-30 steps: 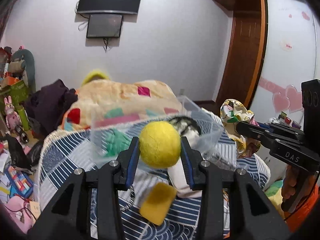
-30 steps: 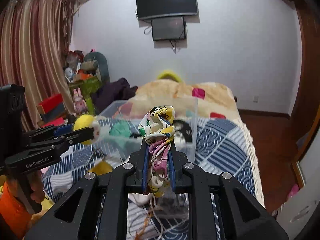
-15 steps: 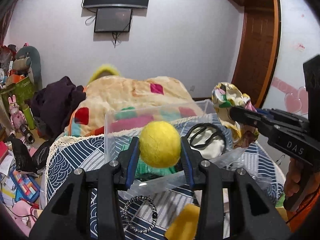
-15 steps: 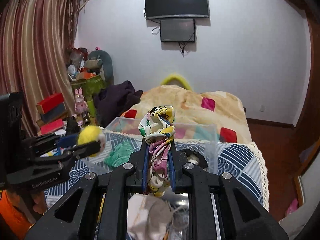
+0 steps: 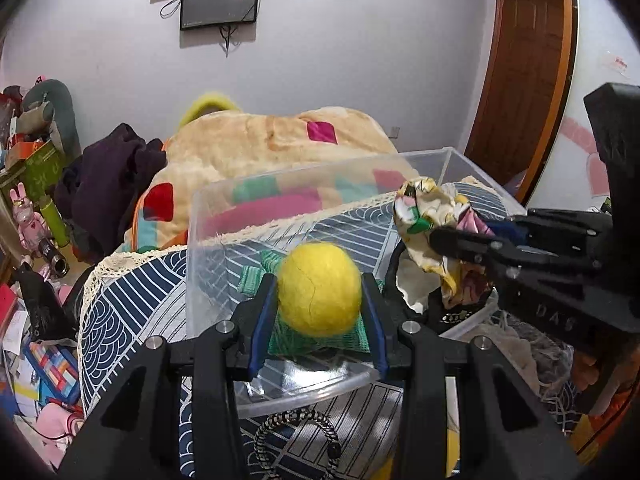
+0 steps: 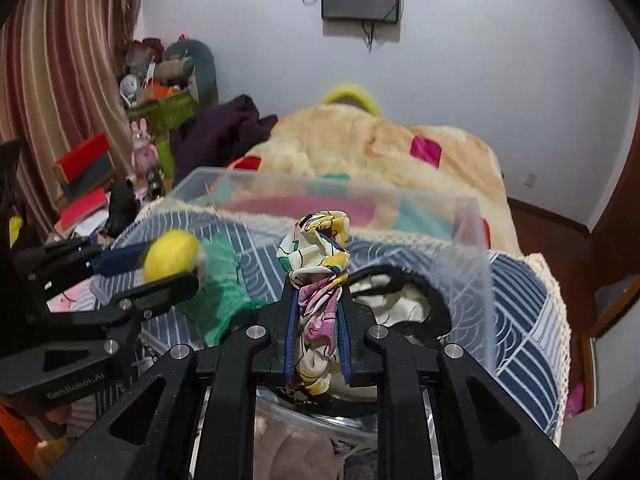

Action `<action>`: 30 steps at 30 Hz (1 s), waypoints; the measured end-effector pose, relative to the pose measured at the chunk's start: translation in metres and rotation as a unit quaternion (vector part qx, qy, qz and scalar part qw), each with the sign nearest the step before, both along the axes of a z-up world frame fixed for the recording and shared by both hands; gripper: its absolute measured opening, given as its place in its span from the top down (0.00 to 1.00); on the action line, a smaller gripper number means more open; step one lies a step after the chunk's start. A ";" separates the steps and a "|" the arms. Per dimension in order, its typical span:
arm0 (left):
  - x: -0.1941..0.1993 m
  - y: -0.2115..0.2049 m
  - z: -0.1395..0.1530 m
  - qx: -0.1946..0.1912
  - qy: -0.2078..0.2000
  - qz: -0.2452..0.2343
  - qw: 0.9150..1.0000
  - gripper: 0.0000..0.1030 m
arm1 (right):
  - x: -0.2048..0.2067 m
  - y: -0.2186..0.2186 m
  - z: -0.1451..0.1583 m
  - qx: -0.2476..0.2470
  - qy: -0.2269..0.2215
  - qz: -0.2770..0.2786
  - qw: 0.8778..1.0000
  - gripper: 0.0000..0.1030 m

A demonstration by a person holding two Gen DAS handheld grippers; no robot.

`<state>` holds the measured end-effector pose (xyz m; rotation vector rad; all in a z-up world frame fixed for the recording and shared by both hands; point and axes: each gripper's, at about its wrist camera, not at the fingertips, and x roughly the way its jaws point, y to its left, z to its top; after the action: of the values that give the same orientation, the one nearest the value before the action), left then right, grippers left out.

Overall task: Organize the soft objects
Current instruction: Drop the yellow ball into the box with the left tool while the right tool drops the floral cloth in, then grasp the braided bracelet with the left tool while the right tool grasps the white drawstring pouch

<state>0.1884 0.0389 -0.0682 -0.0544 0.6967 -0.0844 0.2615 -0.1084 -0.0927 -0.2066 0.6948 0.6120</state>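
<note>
Grippers hover over clear bin: left gripper clasps yellow ball, right gripper pinches patterned cloth; green cloth already inside, neither dropped yet

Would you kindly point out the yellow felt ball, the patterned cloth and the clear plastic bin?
yellow felt ball (image 5: 318, 288), left wrist view, centre of its front face.
patterned cloth (image 6: 320, 236), right wrist view, bunched top.
clear plastic bin (image 5: 320, 168), left wrist view, far rim.
</note>
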 end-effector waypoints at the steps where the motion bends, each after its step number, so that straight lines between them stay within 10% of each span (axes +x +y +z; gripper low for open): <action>1: 0.001 0.000 -0.001 -0.001 0.002 0.000 1.000 0.61 | 0.002 -0.002 0.000 0.000 0.003 0.000 1.000 0.85; 30: -0.082 0.015 0.047 -0.009 -0.075 0.029 0.997 0.04 | -0.067 -0.052 0.052 0.068 -0.086 -0.019 0.994 0.31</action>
<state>0.1060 0.0536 -0.0215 -0.0845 0.5439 -0.0375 0.1947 -0.1605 -0.0411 -0.1186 0.4881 0.5947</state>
